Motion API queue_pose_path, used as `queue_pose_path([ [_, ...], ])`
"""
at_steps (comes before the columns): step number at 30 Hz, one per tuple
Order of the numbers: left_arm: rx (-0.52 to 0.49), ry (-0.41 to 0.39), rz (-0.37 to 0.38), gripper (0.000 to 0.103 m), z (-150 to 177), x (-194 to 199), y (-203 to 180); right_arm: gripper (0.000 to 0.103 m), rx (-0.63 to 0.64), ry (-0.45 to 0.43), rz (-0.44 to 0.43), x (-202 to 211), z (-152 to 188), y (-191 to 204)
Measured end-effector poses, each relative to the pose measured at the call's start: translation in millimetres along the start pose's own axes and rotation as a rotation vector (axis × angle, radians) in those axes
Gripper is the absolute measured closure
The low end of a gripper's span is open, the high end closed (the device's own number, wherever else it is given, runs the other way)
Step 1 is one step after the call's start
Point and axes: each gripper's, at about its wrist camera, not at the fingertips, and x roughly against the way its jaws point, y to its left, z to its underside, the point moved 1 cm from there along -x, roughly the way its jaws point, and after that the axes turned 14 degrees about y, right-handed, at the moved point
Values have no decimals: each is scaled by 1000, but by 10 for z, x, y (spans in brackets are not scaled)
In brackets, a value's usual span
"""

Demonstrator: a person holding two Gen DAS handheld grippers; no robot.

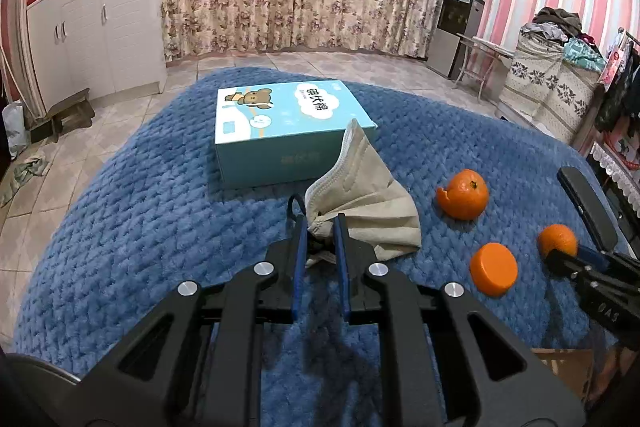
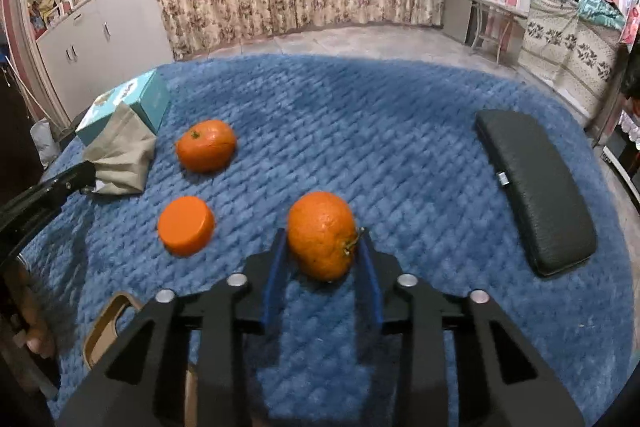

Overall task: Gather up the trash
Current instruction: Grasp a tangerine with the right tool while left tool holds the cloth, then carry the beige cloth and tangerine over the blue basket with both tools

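The left tongs (image 1: 322, 227) are clenched on a crumpled beige face mask (image 1: 368, 199), just near of the light-blue box (image 1: 280, 123) on the blue blanket (image 2: 360, 115). The right tongs (image 2: 322, 247) grip a mandarin (image 2: 322, 233). Between them lie an orange cap (image 2: 185, 225) and a peeled mandarin (image 2: 206, 145). A black case (image 2: 534, 191) lies far right.

My left camera looks low along its fingers across the blue blanket (image 1: 140, 227) toward the curtains (image 1: 280, 3). My right camera, close beside, faces likewise; both share the cap (image 1: 493, 269) (image 2: 186, 225).
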Motion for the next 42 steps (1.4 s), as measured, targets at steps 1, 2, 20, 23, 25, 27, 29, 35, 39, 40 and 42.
queue_pose_path([
  [1, 2, -1, 1, 91, -1, 6, -8, 70, -5, -16, 0, 61, 18, -31],
  [2, 2, -6, 2, 91, -3, 17, -12, 70, -15, -40, 5, 171, 53, -87],
  [20, -256, -166, 274, 91, 203, 1049, -1636, 70, -352, -231, 376, 2036, 1476, -1722],
  [23, -327, -147, 340, 91, 358, 1110, -2064, 70, -424, -234, 445, 2239, 1778, -1971],
  [25, -379, -128, 376, 91, 505, 1132, -2342, 70, -485, -246, 466, 2337, 1958, -2132],
  [27, -434, -121, 401, 91, 629, 1163, -2594, 70, -558, -262, 468, 2413, 2129, -2344],
  [29, -481, -125, 417, 91, 760, 1196, -2796, 70, -608, -270, 477, 2454, 2259, -2524],
  [35, -596, -112, 497, 91, 1118, 1326, -3394, 70, -674, -273, 521, 2561, 2494, -2848],
  [39, -647, -80, 554, 91, 1317, 1338, -3710, 70, -727, -278, 519, 2578, 2644, -3010],
  [40, -663, -70, 567, 91, 1399, 1338, -3803, 70, -735, -275, 526, 2575, 2659, -3045],
  [42, -684, -59, 582, 91, 1526, 1344, -3947, 70, -746, -270, 544, 2588, 2669, -3116],
])
